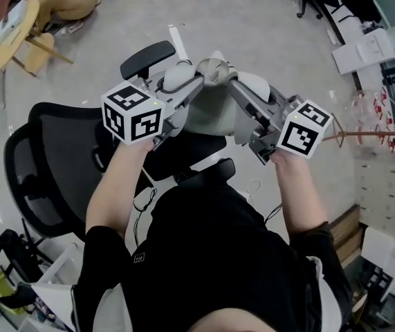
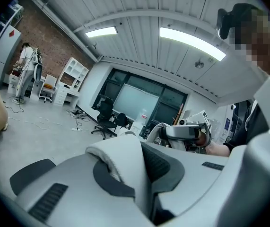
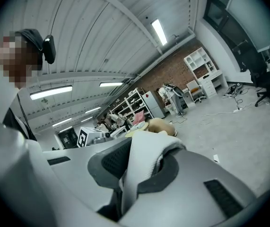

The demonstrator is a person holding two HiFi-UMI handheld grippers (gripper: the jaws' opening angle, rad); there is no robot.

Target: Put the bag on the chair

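Both clamped: left gripper and right gripper each pinch a fold of the bag, soft cloth, probably light, sagging above the chair seat between its armrests

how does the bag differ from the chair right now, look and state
The bag is pale grey-white; the chair is black. The bag is soft, bunched fabric; the chair has a rigid frame and mesh back. The bag hangs in the air, pinched at its top by the left gripper and right gripper; the chair stands on the floor. Both are right in front of the person, bag over the seat.
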